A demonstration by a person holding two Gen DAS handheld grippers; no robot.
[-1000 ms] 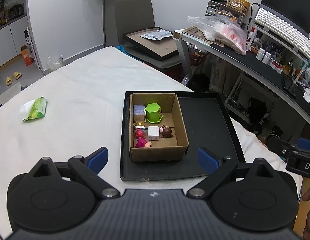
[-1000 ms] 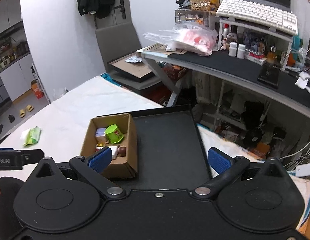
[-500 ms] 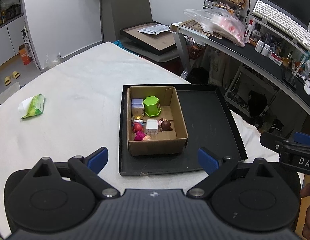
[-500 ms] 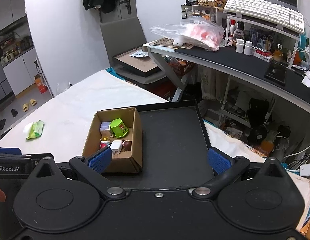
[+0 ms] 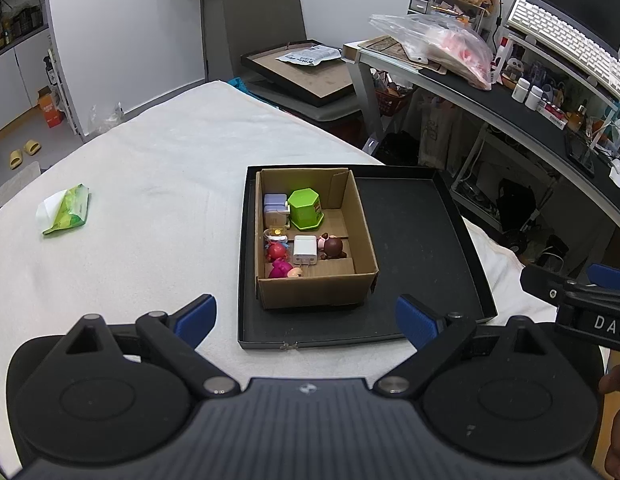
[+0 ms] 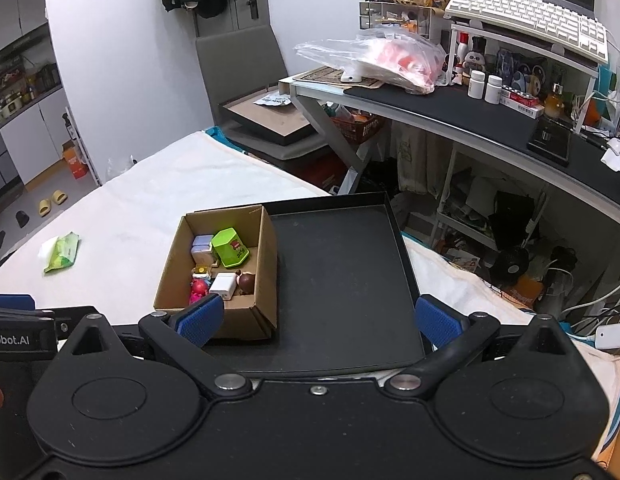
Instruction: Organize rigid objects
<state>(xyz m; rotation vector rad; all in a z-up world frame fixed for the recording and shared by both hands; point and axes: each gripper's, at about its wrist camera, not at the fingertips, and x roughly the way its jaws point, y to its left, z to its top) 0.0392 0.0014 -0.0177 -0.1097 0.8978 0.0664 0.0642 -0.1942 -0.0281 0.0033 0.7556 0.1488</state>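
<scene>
**Toy-filled box in tray, both grippers spread and empty**

The open brown cardboard box (image 5: 316, 240) sits in the left half of the shallow black rectangular tray (image 5: 422, 248) on the white cloth-covered table (image 5: 150, 184). Inside I see a green hexagonal container (image 5: 305, 208), a white plug adapter (image 5: 305, 249) and small figurines. I hold my left gripper (image 5: 306, 318) and right gripper (image 6: 318, 318) near the tray's front edge, blue-padded fingers wide apart, gripping nothing. A green wipes packet (image 5: 66, 210) lies well apart, leftward.
</scene>
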